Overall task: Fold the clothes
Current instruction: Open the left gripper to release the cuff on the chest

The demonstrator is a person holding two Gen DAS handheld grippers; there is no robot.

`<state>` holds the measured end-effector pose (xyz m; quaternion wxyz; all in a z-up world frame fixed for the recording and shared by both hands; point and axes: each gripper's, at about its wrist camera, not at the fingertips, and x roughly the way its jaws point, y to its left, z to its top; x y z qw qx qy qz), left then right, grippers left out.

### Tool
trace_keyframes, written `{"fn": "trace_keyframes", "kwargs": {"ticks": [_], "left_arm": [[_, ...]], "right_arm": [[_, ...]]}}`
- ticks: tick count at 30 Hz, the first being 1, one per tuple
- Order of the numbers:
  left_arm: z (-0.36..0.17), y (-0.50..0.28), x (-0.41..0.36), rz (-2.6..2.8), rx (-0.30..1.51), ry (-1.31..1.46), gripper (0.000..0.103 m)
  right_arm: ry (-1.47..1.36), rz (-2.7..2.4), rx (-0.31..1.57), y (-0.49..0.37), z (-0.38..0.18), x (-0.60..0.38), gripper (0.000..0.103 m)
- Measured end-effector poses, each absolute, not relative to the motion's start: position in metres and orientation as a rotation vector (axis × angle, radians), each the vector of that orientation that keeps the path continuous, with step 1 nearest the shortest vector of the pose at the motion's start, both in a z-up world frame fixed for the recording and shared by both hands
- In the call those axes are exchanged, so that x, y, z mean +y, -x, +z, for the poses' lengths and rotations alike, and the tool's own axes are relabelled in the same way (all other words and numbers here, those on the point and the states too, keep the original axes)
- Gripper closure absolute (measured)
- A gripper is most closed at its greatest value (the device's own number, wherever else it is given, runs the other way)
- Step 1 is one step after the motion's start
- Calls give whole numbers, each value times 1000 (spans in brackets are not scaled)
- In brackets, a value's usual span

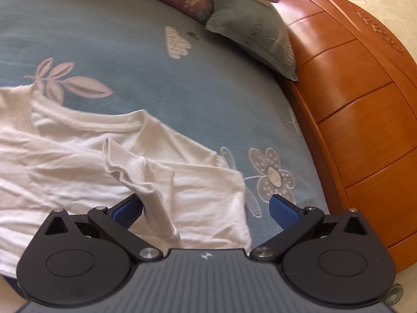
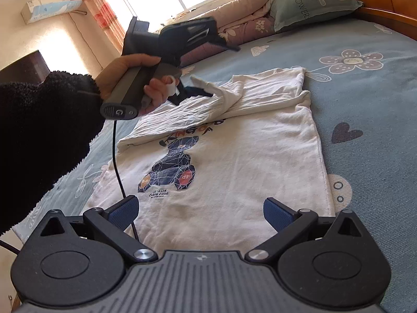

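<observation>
A white T-shirt (image 2: 234, 156) with a dark bear print lies spread on the blue flowered bed (image 2: 365, 99), its sleeve end folded over toward 12 o'clock in the right wrist view. The left gripper (image 1: 206, 211), jaws wide apart, hangs over a rumpled sleeve (image 1: 146, 177) that rises beside the left pad (image 1: 127, 208), though whether it touches cannot be told. The right gripper (image 2: 200, 212), jaws also wide and empty, hovers above the shirt's hem at 6 o'clock.

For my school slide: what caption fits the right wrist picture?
Open right gripper hovers over a white T-shirt on the bed.
</observation>
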<state>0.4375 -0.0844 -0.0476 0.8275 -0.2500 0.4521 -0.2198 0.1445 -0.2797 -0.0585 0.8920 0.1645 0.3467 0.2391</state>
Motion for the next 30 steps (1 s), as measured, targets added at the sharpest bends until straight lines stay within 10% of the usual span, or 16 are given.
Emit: {"fn": "trace_keyframes", "kwargs": {"ticks": [9,30], "left_arm": [[-21,-425,-122,-625,981,369,1],[-60,-385,139,-138,881,650,1]], "right_arm": [[-336,489,730,-145,-60,-279,0],[-243,462,776,-153,-72,-258,0]]}}
